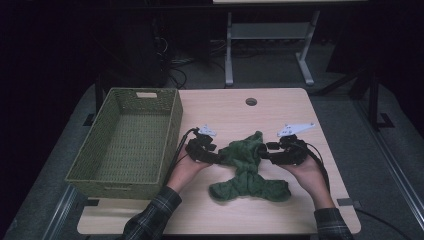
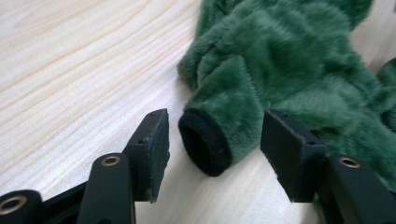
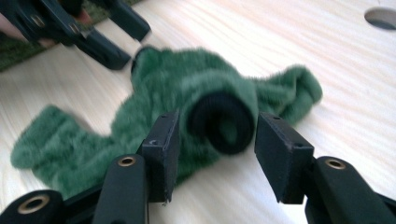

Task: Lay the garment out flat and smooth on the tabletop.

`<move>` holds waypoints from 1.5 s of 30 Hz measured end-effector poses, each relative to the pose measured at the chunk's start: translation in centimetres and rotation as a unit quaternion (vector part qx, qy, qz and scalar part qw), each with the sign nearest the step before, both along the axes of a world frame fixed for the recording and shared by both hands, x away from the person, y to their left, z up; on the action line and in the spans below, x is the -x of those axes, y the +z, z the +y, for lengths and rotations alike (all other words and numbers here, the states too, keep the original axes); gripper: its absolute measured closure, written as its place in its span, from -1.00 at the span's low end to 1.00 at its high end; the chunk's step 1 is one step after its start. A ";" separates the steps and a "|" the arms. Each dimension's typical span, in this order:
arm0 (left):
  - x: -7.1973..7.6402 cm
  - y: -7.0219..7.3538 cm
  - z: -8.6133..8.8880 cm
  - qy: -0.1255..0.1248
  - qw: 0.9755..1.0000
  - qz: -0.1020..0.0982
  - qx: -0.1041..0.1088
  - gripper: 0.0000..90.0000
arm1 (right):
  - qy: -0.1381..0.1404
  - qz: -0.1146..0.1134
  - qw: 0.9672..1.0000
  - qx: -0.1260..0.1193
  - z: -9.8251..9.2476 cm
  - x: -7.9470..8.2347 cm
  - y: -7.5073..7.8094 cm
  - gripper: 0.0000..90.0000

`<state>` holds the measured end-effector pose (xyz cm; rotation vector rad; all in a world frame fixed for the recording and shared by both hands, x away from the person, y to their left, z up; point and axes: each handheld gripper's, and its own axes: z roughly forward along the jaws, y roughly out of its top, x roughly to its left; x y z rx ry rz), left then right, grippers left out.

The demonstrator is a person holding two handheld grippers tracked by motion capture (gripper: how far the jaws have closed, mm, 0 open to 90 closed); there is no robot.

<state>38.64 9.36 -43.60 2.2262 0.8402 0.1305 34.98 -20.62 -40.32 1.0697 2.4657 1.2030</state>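
Left gripper view: the left gripper [image 2: 215, 149] stands with its two black jaws parted, a black ribbed cuff [image 2: 204, 142] of the fuzzy green fleece garment [image 2: 280, 60] lying loose in the gap — neither pad presses on it. Across the pile, the right gripper [image 3: 217, 154] is likewise open, its jaws flanking the garment's second black cuff [image 3: 222, 122] without pinching it.

From the high view, the person's left hand [image 1: 182, 170] and right hand [image 1: 310, 172] face each other over the crumpled garment, which rests on the pale wooden table [image 1: 250, 220] near its front edge, its two sleeves reaching out toward the grippers. An olive-green woven rectangular basket [image 1: 170, 130] sits at the table's left, just beside the left hand; a round cable hole [image 1: 251, 101] marks the far side of the tabletop.

The fleece looks light, soft and limp — it should sag and fold when lifted, not hold a shape. Its plush pile may slip between flat pads, so the firmer ribbed cuffs, or a bunched fold of sleeve just behind them, seem the surest places to grip.

No brand, label or legible writing appears on the garment, basket or table.
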 end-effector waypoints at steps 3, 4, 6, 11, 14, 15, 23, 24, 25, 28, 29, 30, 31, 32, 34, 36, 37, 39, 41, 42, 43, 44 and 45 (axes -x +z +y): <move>-0.5 -0.8 -0.1 0.000 1.000 0.005 0.002 -0.17 | 0.003 -0.002 1.000 0.003 0.5 -0.6 0.1 0.10; -0.7 -1.1 -0.2 0.000 1.000 0.010 0.003 -0.17 | 0.000 0.000 1.000 0.002 0.7 -0.7 0.1 0.10; -0.7 -1.5 -0.4 -0.002 1.000 0.019 0.006 -0.17 | 0.002 -0.001 1.000 -0.001 0.9 -0.9 0.0 0.10; -0.7 -2.2 -0.7 -0.014 1.000 0.023 0.008 0.07 | 0.001 0.001 1.000 -0.002 1.1 -1.0 -0.3 0.20; -0.5 -2.3 -0.9 -0.026 0.999 0.030 0.000 0.43 | 0.001 -0.002 1.000 -0.003 1.1 -1.0 -0.6 0.51; -0.4 -2.3 -1.1 -0.028 0.999 0.033 0.004 0.53 | 0.001 -0.003 1.000 -0.001 1.1 -1.0 -0.7 0.60; 0.0 -1.9 -1.2 -0.040 0.999 0.029 -0.004 0.76 | -0.004 -0.012 1.000 0.005 0.5 -0.8 -0.7 0.90; 0.0 -1.8 -1.2 -0.039 0.999 0.027 -0.006 0.76 | -0.005 -0.014 1.000 0.009 0.5 -0.7 -0.7 0.92; 0.0 -1.6 -1.1 -0.038 0.999 0.025 -0.004 0.76 | -0.007 -0.016 1.000 0.011 0.4 -0.6 -0.7 0.92; 0.2 -0.8 -0.6 -0.033 0.999 0.014 0.001 0.78 | -0.012 -0.024 1.000 0.014 -0.4 -0.3 -0.3 0.94; 0.4 -0.5 -0.5 -0.030 0.999 0.013 0.009 0.78 | -0.016 -0.024 1.000 0.013 -0.8 -0.1 -0.1 0.94; 0.5 -0.3 -0.4 -0.030 0.999 0.009 0.012 0.78 | -0.018 -0.026 0.999 0.013 -1.3 0.1 0.1 0.94; 0.7 0.0 -0.4 -0.034 0.999 0.005 0.016 0.79 | -0.021 -0.025 0.999 0.012 -1.6 0.2 0.2 0.94; 0.9 0.2 -0.5 -0.036 0.999 0.003 0.021 0.79 | -0.024 -0.025 0.999 0.014 -2.2 0.5 0.4 0.95; 1.2 0.5 -0.7 -0.044 0.999 0.001 0.021 0.79 | -0.029 -0.021 0.999 0.019 -2.9 0.9 0.3 0.95; 1.6 0.5 -1.1 -0.057 0.998 0.004 0.022 0.79 | -0.038 -0.012 0.999 0.024 -3.7 1.6 -0.2 0.95; 1.8 0.4 -1.5 -0.061 0.998 0.008 0.022 0.79 | -0.041 -0.004 0.999 0.026 -4.0 1.8 -0.6 0.96; 2.1 0.2 -2.0 -0.072 0.997 0.013 0.019 0.79 | -0.047 0.019 0.998 0.035 -4.6 2.3 -1.9 0.96; 2.3 -0.1 -2.5 -0.080 0.997 0.020 0.011 0.79 | -0.047 0.040 0.997 0.046 -5.0 2.6 -3.3 0.96; 2.3 -0.3 -2.6 -0.084 0.996 0.023 0.007 0.79 | -0.049 0.046 0.996 0.053 -5.1 2.6 -3.7 0.96; 2.4 -0.7 -2.8 -0.085 0.996 0.028 0.004 0.79 | -0.049 0.056 0.996 0.055 -5.3 2.7 -4.2 0.96; 2.5 -0.9 -3.0 -0.083 0.996 0.032 0.003 0.79 | -0.049 0.066 0.995 0.057 -5.4 2.7 -4.6 0.96; 2.4 -1.2 -3.1 -0.086 0.996 0.038 -0.002 0.79 | -0.049 0.070 0.995 0.060 -5.4 2.7 -4.8 0.96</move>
